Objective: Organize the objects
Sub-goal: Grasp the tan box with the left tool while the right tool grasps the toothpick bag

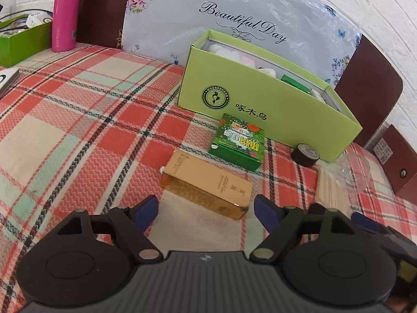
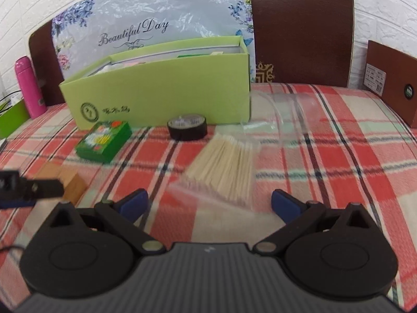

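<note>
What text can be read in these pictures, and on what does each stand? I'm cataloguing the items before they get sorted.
"Beautiful Day": floral plastic bag behind the box.
"WOODPECKER" in a round emblem, with "啄木鸟" beside it: light green box.
"LOCK&LOCK", running vertically, partly blurred: pink bottle.
Small green box: Chinese characters, upside down, not legible.
Tan carton: small print, too fine to read.
Label on the brown panel: too small.
</note>
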A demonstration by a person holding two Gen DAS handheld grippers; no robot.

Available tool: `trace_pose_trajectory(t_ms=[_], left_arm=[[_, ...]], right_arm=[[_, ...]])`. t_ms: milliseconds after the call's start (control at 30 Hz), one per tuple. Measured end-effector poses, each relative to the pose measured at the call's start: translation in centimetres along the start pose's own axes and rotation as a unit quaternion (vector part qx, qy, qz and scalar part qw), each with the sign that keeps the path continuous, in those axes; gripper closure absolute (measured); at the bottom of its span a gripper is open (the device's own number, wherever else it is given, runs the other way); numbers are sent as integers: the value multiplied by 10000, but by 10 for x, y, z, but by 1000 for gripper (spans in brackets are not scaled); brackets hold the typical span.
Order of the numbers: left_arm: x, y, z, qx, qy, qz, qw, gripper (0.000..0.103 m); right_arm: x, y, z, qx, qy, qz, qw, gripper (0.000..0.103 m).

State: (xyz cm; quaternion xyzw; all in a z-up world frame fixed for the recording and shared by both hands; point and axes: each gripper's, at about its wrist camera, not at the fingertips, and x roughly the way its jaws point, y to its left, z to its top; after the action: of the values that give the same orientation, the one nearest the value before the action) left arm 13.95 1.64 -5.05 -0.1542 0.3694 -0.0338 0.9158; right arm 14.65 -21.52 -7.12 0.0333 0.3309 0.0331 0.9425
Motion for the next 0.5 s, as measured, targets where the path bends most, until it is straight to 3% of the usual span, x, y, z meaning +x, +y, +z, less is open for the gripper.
trace_pose_trajectory(t_ms=[133,200,300,367,500], left_arm=[[10,-2,10,-278,5,11,9996,19],[16,-3,15,-288,-7,41,9996,19],[24,-8,19,-147,-53,10,9999,20],[27,-12,20,-15,-41,-4,10000,21],[27,-19,12,354,-31,-165,9992,39]], right_arm=[[19,8,10,-45,8,-171,9998,12],[18,11,9,-216,-79,-227,9995,36],[9,10,5,-431,-134,-47,9990,55],[3,10,0,-628,-134,65,9979,59],[-18,11,-15,-882,-106,246,9957,63]])
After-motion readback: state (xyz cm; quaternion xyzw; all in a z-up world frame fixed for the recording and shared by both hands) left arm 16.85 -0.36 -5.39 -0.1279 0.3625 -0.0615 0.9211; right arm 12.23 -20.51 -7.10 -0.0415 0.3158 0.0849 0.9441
